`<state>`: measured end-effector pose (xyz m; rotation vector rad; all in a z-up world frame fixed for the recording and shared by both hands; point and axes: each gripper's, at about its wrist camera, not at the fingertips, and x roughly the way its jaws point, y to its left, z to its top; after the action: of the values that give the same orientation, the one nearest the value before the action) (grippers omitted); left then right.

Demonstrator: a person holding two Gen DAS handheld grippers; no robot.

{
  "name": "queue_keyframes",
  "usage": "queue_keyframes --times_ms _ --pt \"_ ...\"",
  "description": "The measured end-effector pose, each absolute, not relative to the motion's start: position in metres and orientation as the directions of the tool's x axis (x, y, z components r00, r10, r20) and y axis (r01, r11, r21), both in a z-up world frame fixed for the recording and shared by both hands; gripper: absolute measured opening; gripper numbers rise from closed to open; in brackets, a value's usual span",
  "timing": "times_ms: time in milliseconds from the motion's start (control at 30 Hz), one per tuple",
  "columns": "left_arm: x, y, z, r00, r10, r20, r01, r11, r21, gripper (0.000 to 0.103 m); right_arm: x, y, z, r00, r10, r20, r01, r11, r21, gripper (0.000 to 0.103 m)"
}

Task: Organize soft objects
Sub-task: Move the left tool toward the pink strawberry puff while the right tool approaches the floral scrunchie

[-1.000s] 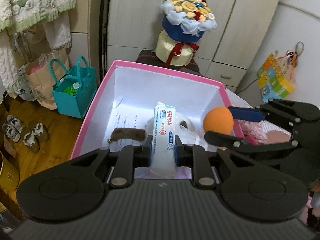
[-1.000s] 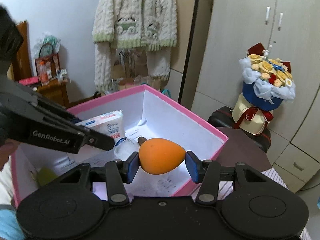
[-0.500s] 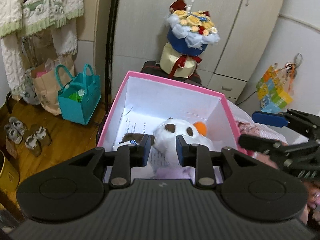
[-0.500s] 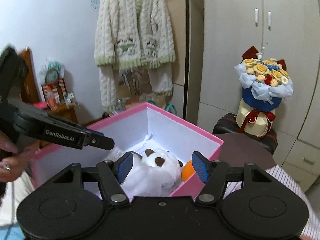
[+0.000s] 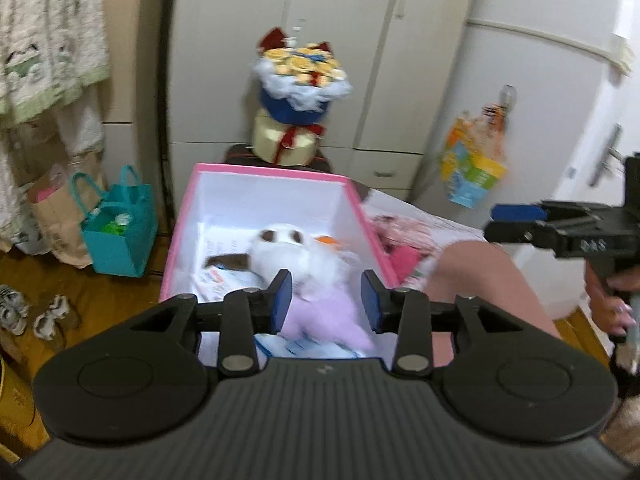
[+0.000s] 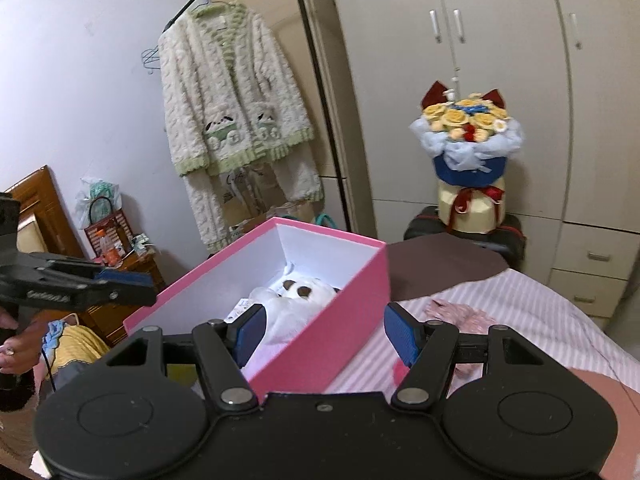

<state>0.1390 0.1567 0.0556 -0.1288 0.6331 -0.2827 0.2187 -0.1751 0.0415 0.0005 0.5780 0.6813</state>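
Observation:
A pink box (image 5: 372, 220) (image 6: 340, 320) with a white inside stands on the bed. In it lie a white and lilac plush toy (image 5: 304, 256) (image 6: 296, 300), an orange ball (image 5: 329, 240) and a tissue pack (image 5: 224, 280). My left gripper (image 5: 326, 304) is open and empty above the box's near end. My right gripper (image 6: 322, 334) is open and empty, above and beside the box's long wall. It also shows at the right of the left wrist view (image 5: 516, 220).
A flower bouquet (image 5: 300, 92) (image 6: 468, 144) stands on a dark stool behind the box. A striped pink bedsheet (image 6: 520, 312) lies to the right. A teal bag (image 5: 120, 236) and shoes (image 5: 48, 316) are on the wooden floor at left. A knitted cardigan (image 6: 236, 112) hangs on a rack.
The tissue pack and the orange ball have been let go into the box. Both grippers have opened and pulled up and back from it.

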Motion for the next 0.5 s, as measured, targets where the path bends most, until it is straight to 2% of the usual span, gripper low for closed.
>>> queue_keyframes --times_ms 500 --pt "0.101 0.069 0.058 0.709 -0.433 -0.557 0.413 0.895 -0.17 0.042 0.188 -0.229 0.058 0.642 0.566 -0.518 -0.576 0.801 0.161 0.071"
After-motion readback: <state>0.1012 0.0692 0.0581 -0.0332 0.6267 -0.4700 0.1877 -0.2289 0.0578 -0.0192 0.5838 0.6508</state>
